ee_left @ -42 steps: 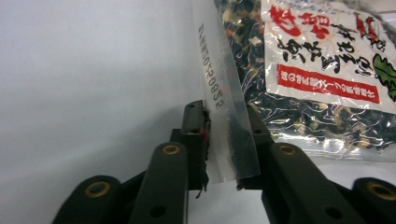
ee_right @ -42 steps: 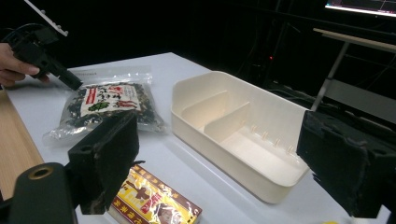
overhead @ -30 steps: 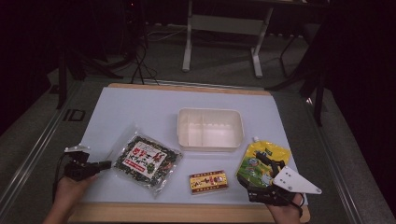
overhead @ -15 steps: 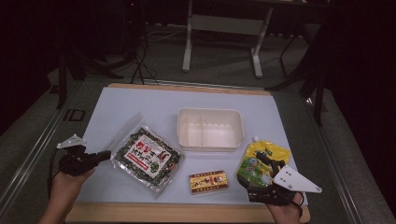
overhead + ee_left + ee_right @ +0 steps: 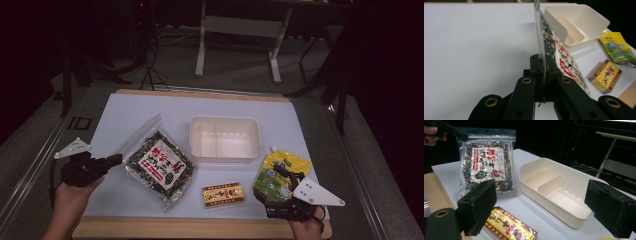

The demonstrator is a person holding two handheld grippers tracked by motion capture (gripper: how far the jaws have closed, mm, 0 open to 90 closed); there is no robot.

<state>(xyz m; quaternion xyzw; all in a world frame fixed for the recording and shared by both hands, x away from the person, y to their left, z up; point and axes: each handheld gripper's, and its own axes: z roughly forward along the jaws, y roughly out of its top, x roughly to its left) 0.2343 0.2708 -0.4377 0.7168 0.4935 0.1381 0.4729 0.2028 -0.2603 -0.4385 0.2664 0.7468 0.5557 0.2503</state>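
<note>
1. High view: fixed above the table's (image 5: 150, 107) near edge, facing forward and down; whole tabletop visible.
2. Left gripper view: close and low at the table's 8 o'clock, facing the tray (image 5: 576, 22) at 2 o'clock.
3. Right gripper view: low at 5 o'clock, facing 10 o'clock.
4. Shared by all: tray, seaweed bag (image 5: 486, 165).

Black left gripper (image 5: 112, 161) with brass-ringed holes, black right gripper (image 5: 280, 172), grey three-cornered plates, bare forearms

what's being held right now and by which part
The left tool is shut on the seaweed snack bag, pinching the clear edge near its upper corner. The right tool is open and holds nothing.
</note>
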